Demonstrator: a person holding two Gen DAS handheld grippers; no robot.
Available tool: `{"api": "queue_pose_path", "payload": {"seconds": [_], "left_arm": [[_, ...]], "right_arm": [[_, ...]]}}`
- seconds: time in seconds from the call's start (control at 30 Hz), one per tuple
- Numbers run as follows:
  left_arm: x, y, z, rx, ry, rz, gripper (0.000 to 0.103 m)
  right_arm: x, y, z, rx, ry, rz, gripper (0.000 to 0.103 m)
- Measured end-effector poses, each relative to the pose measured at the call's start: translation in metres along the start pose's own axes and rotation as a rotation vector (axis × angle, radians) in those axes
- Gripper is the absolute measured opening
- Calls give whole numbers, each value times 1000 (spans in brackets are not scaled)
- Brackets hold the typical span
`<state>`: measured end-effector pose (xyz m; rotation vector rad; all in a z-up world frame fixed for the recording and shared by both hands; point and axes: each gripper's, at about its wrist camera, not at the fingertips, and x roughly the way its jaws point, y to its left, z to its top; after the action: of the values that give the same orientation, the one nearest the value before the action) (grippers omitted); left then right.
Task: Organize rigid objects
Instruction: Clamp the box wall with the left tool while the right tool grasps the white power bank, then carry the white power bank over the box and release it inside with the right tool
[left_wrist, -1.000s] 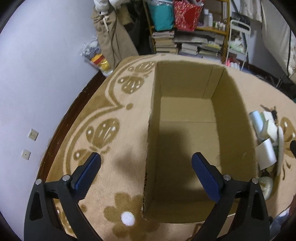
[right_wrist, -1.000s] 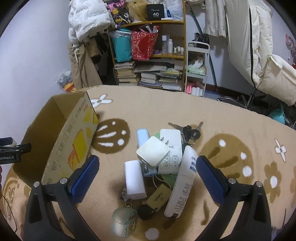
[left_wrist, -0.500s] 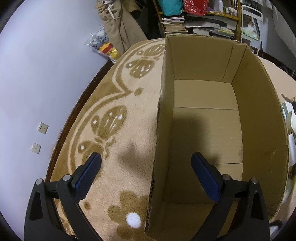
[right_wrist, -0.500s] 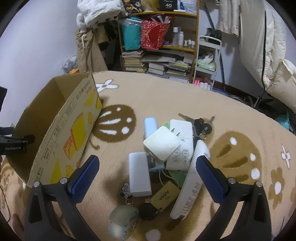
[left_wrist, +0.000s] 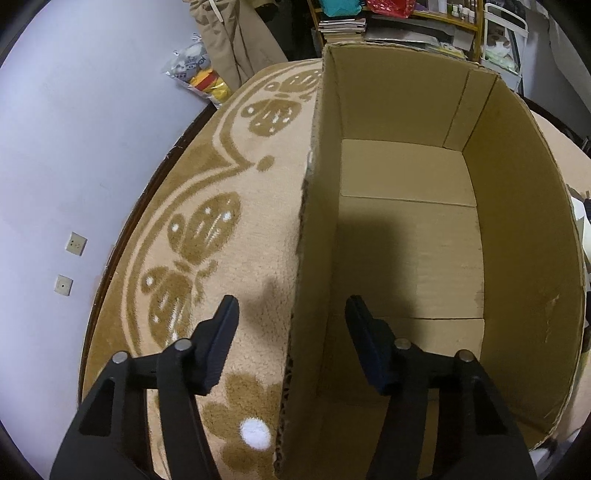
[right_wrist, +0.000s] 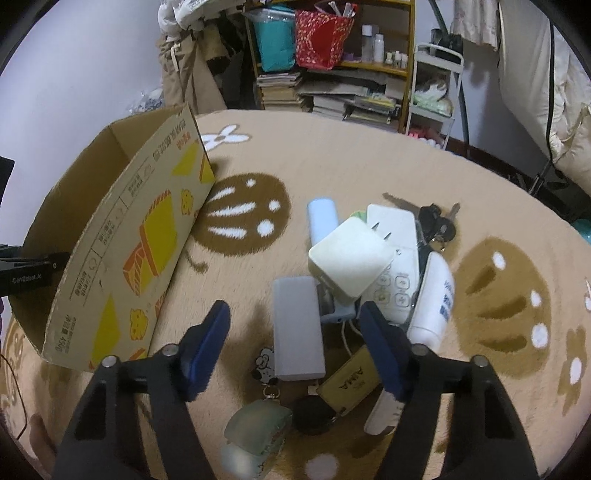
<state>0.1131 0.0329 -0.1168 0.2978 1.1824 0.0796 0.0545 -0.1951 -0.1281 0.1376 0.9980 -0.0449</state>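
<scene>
Cardboard box (left_wrist: 406, 236) sits empty on patterned carpet (left_wrist: 207, 206), w/ its left wall between left gripper (left_wrist: 291, 317) fingers. Right gripper (right_wrist: 295, 325) hangs over clutter pile beside box: grey power bank (right_wrist: 297, 328) between fingers, untouched; white charger (right_wrist: 351, 254), remote, keys (right_wrist: 436, 221) behind. Vs earlier, both sit lower and fingers have just been closing, still apart. Blurry green keychain (right_wrist: 255, 432) near the bottom edge.

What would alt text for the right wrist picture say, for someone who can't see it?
The right gripper, jaws just narrowed but still open, hangs over a grey rectangular block at the edge of a pile of chargers, keys and a tube on a patterned rug. An open cardboard box stands at left.
</scene>
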Motion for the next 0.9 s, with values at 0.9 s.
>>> {"api": "queue_pose_path", "payload": {"seconds": [0.9], "left_arm": [[13, -2, -6, -27, 69, -66, 14]], "right_arm": [[-10, 6, -1, -23, -80, -41, 30]]}}
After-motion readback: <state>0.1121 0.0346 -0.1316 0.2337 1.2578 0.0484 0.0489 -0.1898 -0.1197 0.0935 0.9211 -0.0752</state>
